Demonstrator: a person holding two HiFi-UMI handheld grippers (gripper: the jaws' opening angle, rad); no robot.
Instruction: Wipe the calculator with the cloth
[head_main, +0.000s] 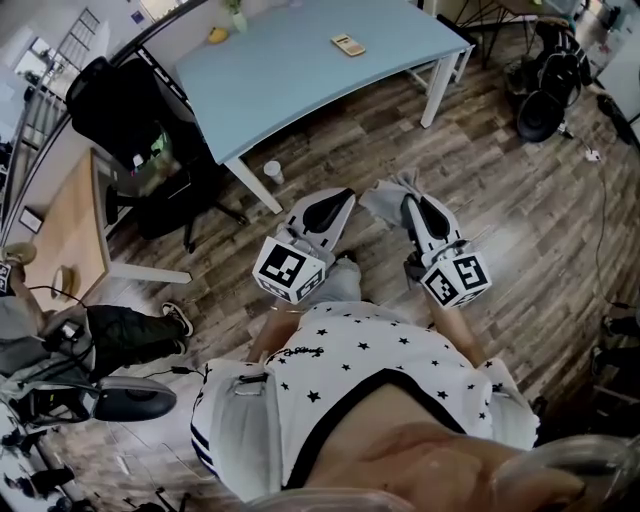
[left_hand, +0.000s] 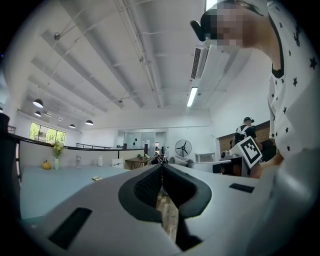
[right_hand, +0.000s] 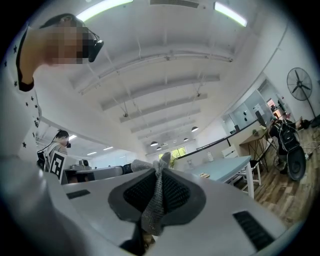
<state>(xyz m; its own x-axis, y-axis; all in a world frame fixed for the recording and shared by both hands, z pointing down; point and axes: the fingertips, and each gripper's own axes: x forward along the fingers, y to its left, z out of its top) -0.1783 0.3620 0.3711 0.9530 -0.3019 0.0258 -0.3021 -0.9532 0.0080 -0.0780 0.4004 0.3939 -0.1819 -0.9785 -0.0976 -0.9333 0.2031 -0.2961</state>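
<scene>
Standing on the wooden floor (head_main: 500, 190), the person held both claws close to the body, tips pointing forward. Left gripper (head_main: 340, 198): jaws pressed together with nothing between them, only floor showing through the slit under the tips. White cup (head_main: 273, 171): on the floor ahead of this claw and to its left, beside a leg of the light blue table (head_main: 280, 80). Calculator (head_main: 348, 44): flat on the tabletop, well ahead of both claws and touched by neither. Cloth (head_main: 383, 197): grey, clamped in the right gripper (head_main: 409, 200), one fold standing past the tips and the rest bunched toward the left gripper.
</scene>
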